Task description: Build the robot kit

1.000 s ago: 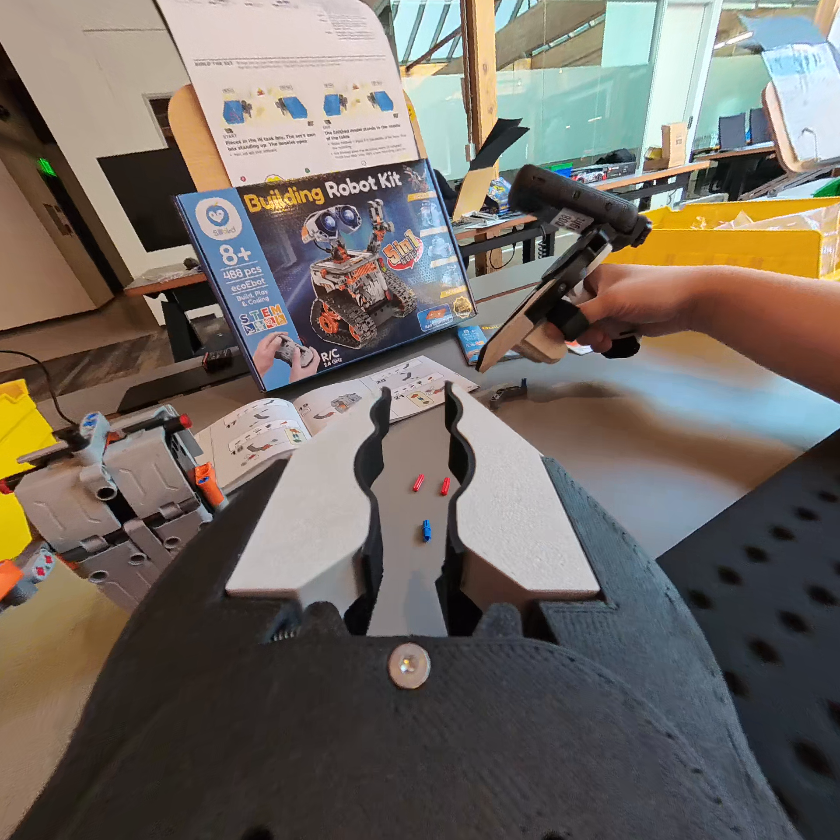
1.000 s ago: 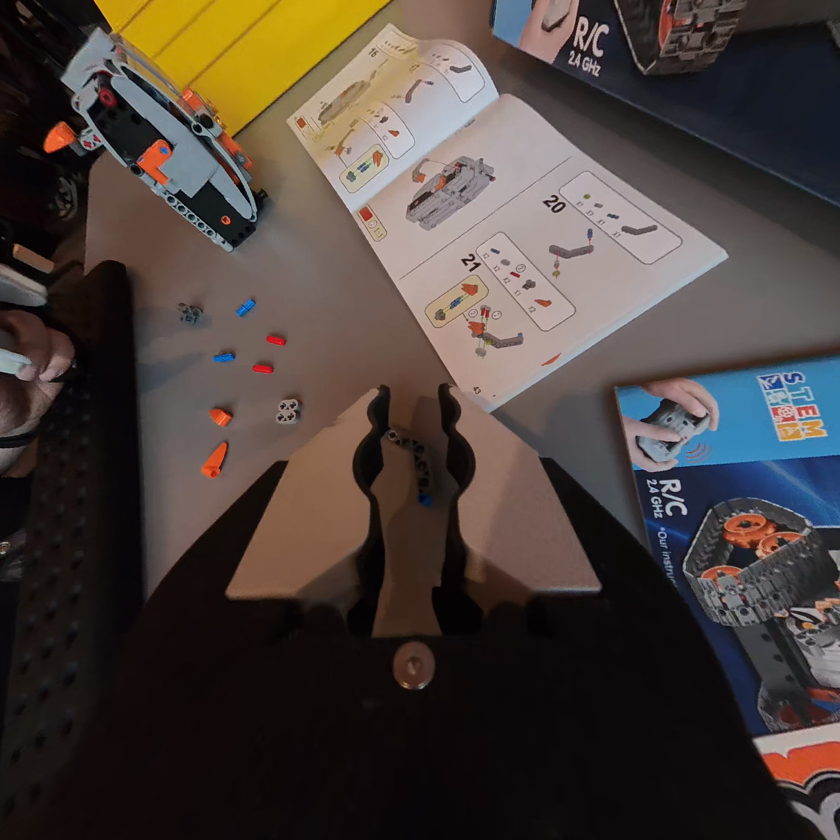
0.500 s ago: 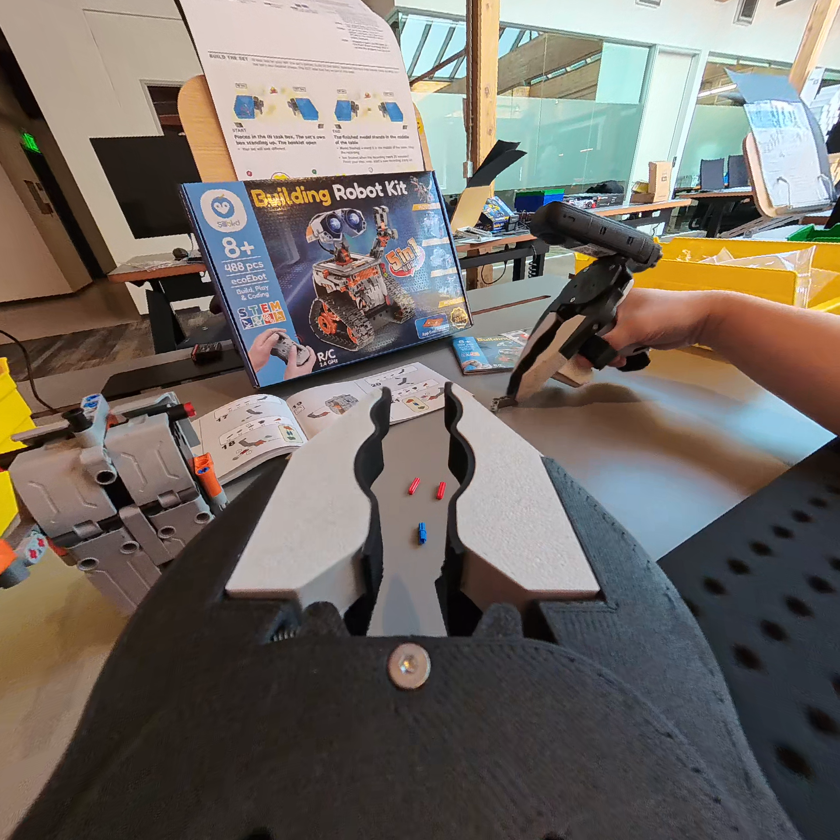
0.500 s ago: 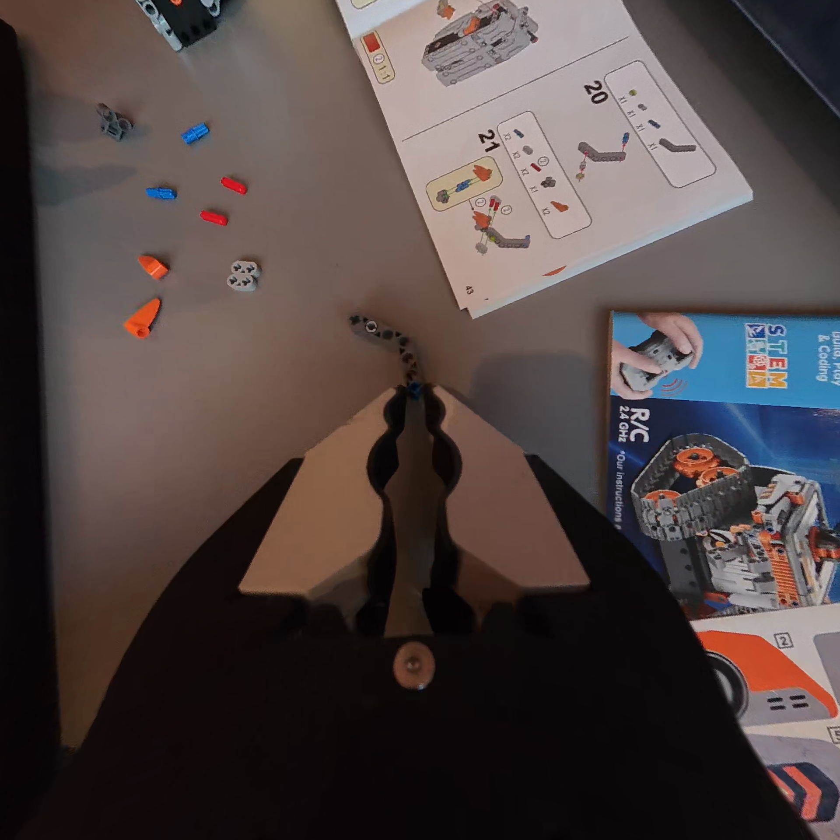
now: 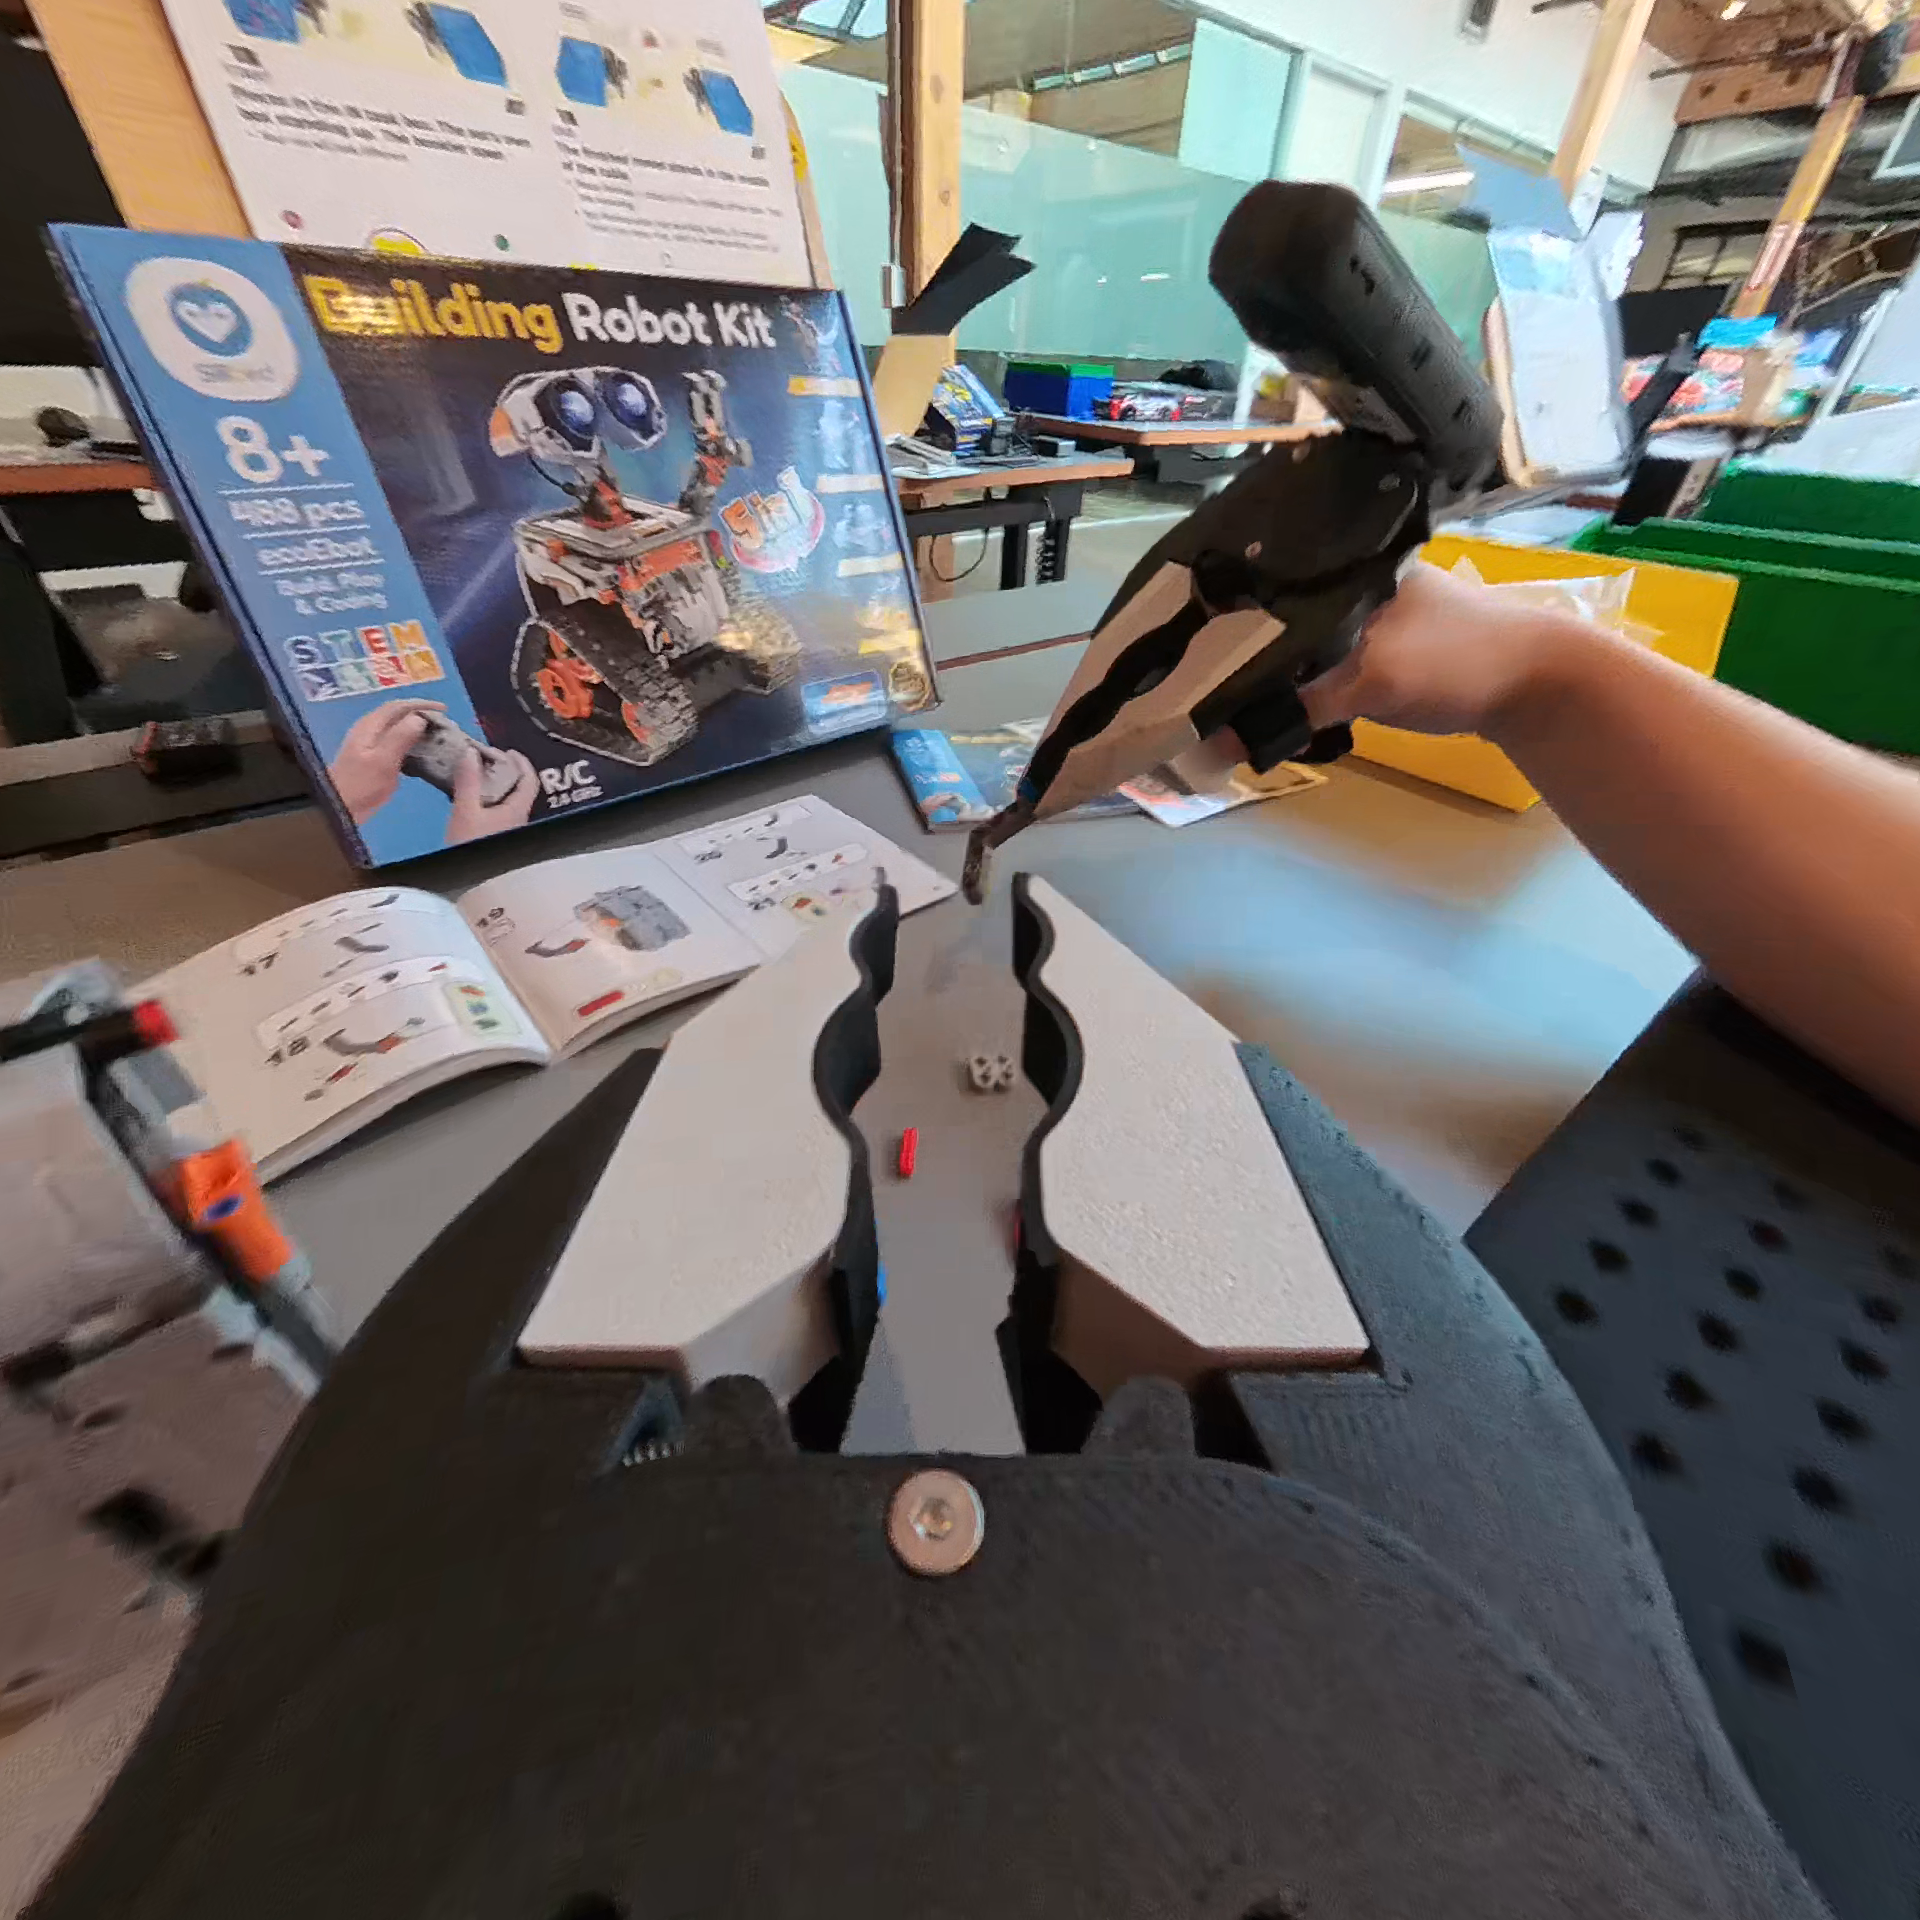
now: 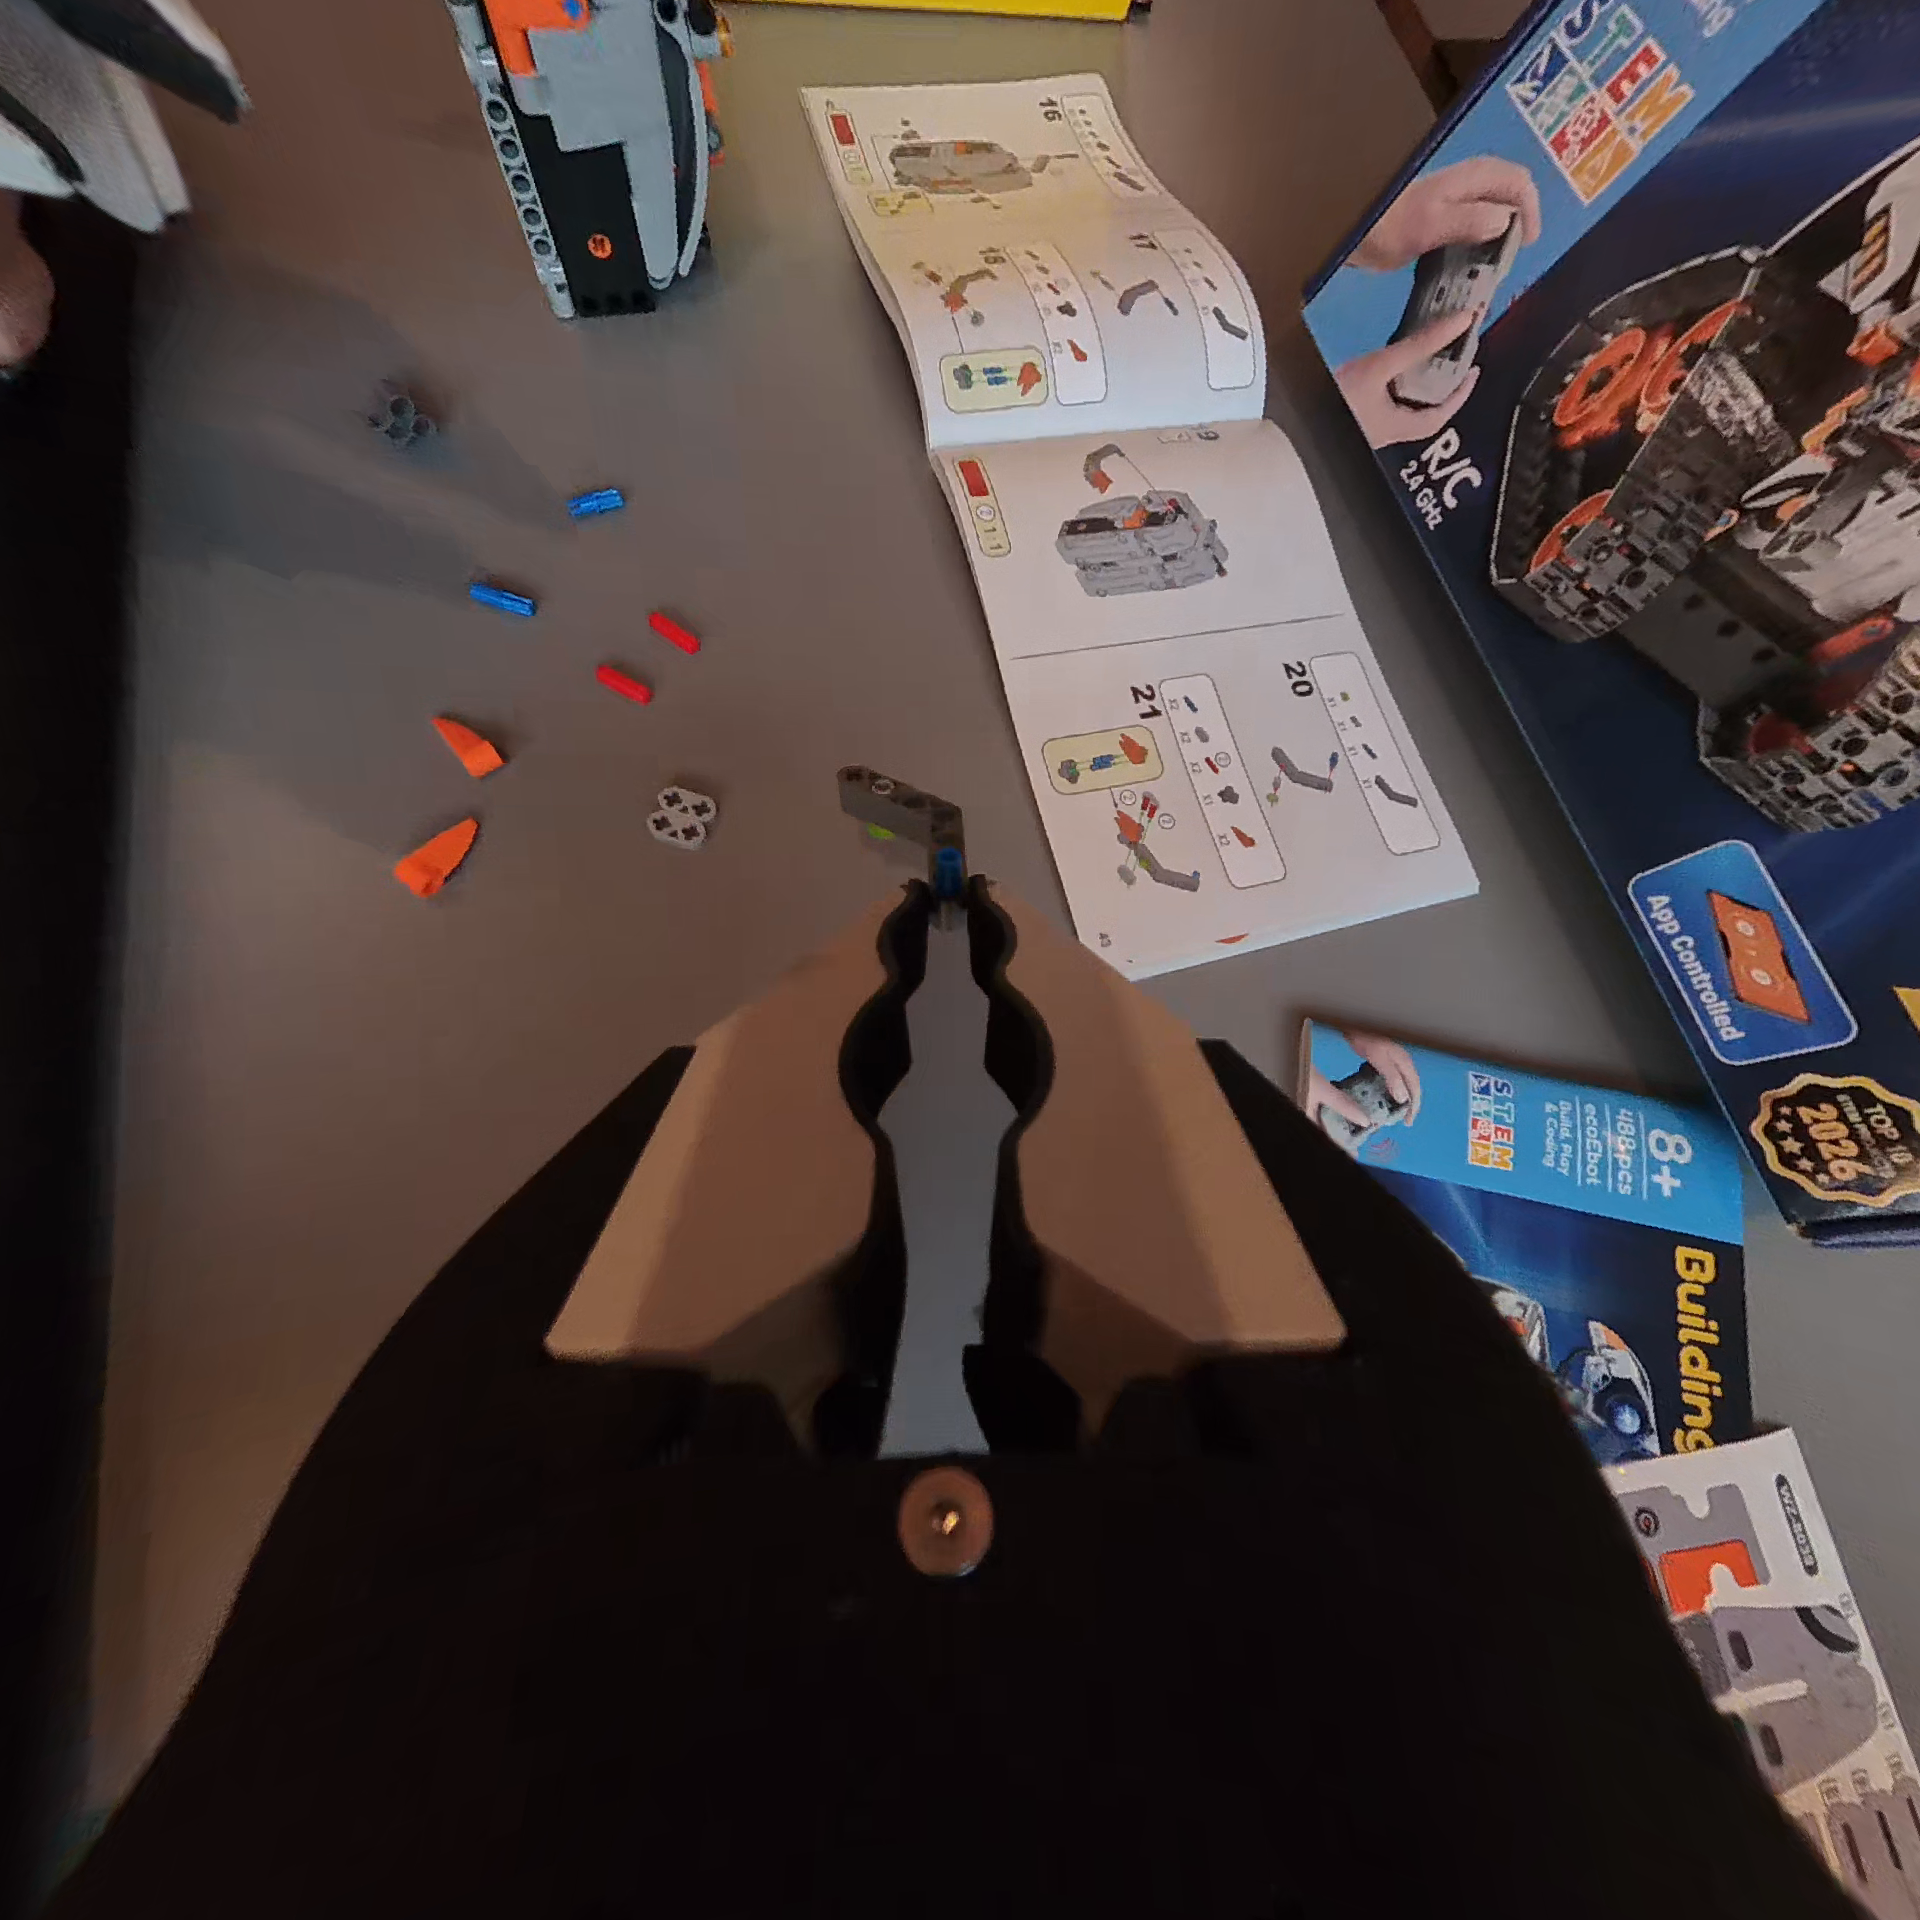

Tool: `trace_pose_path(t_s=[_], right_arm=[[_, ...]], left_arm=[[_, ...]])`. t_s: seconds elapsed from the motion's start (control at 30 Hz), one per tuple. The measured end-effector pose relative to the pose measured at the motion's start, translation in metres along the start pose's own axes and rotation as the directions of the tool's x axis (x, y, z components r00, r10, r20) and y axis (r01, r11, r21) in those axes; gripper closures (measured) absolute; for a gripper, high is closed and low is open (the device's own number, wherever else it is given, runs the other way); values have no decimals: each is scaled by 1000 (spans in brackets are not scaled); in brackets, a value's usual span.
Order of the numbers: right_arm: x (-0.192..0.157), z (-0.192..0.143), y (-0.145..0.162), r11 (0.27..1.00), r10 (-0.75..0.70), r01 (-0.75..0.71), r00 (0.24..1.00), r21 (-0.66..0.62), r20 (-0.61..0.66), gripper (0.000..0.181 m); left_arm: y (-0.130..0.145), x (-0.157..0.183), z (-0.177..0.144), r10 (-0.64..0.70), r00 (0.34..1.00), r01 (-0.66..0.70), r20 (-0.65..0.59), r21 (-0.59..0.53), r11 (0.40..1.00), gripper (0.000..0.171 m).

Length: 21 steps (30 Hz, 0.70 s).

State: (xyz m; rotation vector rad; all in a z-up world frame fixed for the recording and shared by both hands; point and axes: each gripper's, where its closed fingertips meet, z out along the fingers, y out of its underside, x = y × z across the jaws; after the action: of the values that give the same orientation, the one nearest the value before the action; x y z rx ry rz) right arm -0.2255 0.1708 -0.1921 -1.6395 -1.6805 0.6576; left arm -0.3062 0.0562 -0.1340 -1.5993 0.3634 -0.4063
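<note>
My right gripper (image 6: 943,896) is shut on the end of a grey bent beam (image 6: 899,805) that has a blue pin (image 6: 945,868) at the gripped end. In the left wrist view it (image 5: 1013,821) holds the beam (image 5: 977,868) a little above the grey table, just beyond my left fingertips. My left gripper (image 5: 951,899) is open and holds nothing. A light grey connector (image 5: 990,1070) and a red pin (image 5: 907,1151) lie on the table between its fingers, untouched.
Blue pins (image 6: 595,503), red pins (image 6: 623,683), orange pieces (image 6: 436,857) and a dark grey connector (image 6: 403,416) lie left of the beam. An open booklet (image 6: 1143,540), kit box (image 5: 499,520), part-built model (image 6: 603,156), black perforated board (image 5: 1714,1403) and yellow bin (image 5: 1558,623) surround them.
My right gripper closed on the beam's end, lifted it off the table and carried it toward my left gripper. My left gripper moved forward over the loose parts and stayed open.
</note>
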Motion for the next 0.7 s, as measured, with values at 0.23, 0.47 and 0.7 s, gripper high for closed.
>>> trace_pose_path(t_s=[0.23,0.47,0.7], right_arm=[[3,7,-2,999,3,-3,1000,54,3,174],[7,8,-4,998,9,-9,1000,68,8,174],[-4,11,-15,995,-9,5,1000,103,30,174]], left_arm=[[14,-9,100,-47,995,26,-90,-227,974,128],[49,-10,123,-177,971,111,-161,-351,930,150],[63,-11,114,-276,944,179,-180,-421,889,165]])
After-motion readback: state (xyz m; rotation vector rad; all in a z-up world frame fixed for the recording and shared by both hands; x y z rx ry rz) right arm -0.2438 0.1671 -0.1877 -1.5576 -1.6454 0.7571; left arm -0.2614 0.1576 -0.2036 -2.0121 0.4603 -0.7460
